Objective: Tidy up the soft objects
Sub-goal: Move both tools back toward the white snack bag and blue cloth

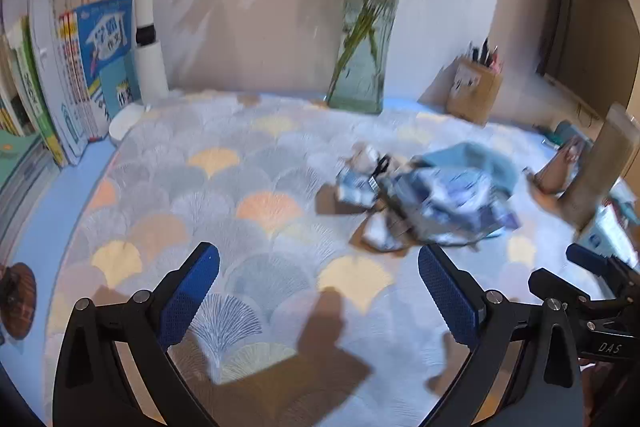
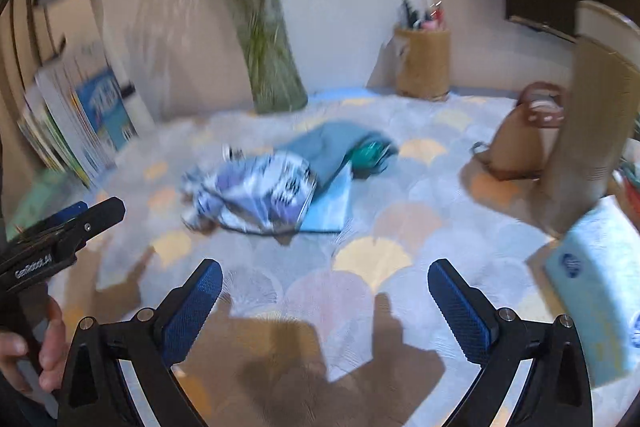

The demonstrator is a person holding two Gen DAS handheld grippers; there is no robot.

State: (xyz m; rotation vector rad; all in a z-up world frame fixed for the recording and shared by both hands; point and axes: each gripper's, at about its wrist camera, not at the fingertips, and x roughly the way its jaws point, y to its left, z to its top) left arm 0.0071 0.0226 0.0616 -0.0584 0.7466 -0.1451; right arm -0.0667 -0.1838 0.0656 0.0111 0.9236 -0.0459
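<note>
Two grippers are held wide open with nothing between the jaws. Books (image 1: 80,75) are stood at the left edge of the worktop (image 1: 224,195). The left gripper (image 1: 318,291) is kept low; the crumpled blue-and-white cloth (image 1: 444,203) is seen ahead and to its right. From the right gripper (image 2: 324,301), the cloth is found ahead and slightly left, so both are judged about equally near. A teal cloth (image 2: 328,147) is tucked behind it.

Your right gripper (image 2: 325,291) gapes empty above the tablecloth (image 2: 400,227). The crumpled patterned cloth (image 2: 256,193) lies at eleven o'clock, overlapping a teal cloth (image 2: 328,143).
</note>
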